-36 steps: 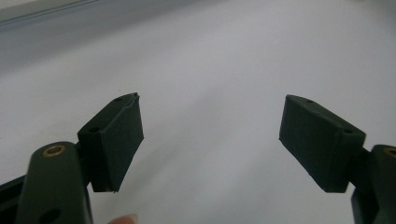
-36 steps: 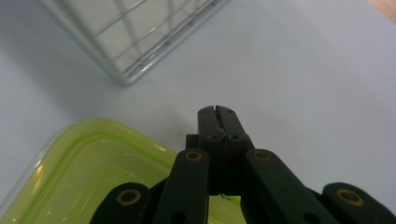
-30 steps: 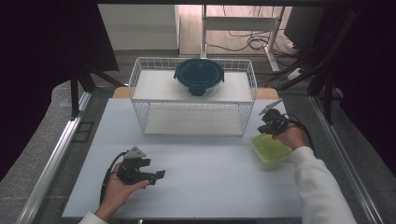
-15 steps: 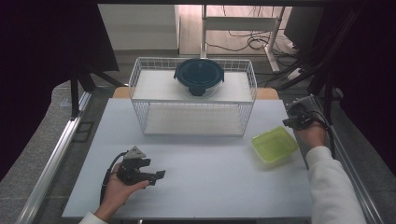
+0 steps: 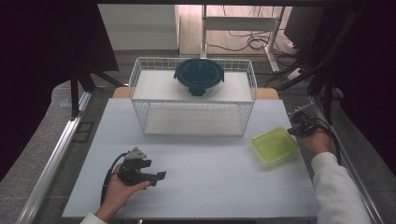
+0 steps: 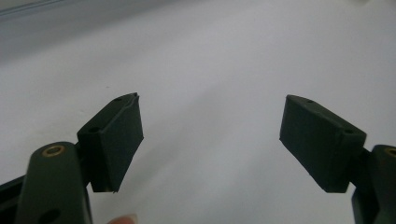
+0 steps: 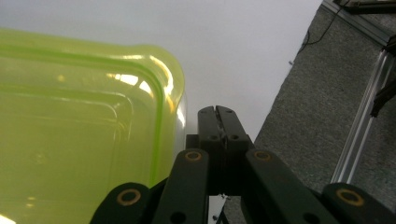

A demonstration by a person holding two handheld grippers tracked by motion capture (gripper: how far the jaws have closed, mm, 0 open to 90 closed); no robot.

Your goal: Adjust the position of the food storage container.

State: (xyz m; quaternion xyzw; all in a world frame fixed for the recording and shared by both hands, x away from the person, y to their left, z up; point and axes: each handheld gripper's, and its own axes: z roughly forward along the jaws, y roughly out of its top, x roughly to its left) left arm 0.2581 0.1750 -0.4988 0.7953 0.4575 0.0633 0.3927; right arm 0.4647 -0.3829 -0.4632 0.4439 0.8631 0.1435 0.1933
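My right gripper (image 5: 298,125) hovers at the table's right edge, just right of a translucent green container (image 5: 274,144) that lies on the white table. In the right gripper view its pads (image 7: 216,122) are pressed together with nothing between them, and the green container (image 7: 84,130) lies close on their left, apart from them. My left gripper (image 5: 160,176) rests low near the table's front left in the person's hand. In the left gripper view the left gripper (image 6: 210,135) stands open over the bare tabletop.
A white wire basket (image 5: 194,119) stands at the middle back of the table, with a dark blue round lidded bowl (image 5: 200,77) in it toward the back. Grey floor and a metal rail (image 7: 359,126) run past the table's right edge.
My right gripper has moved from the green container's far edge out to the right, beside the table's edge. The container stays on the table. The left hand has not moved.
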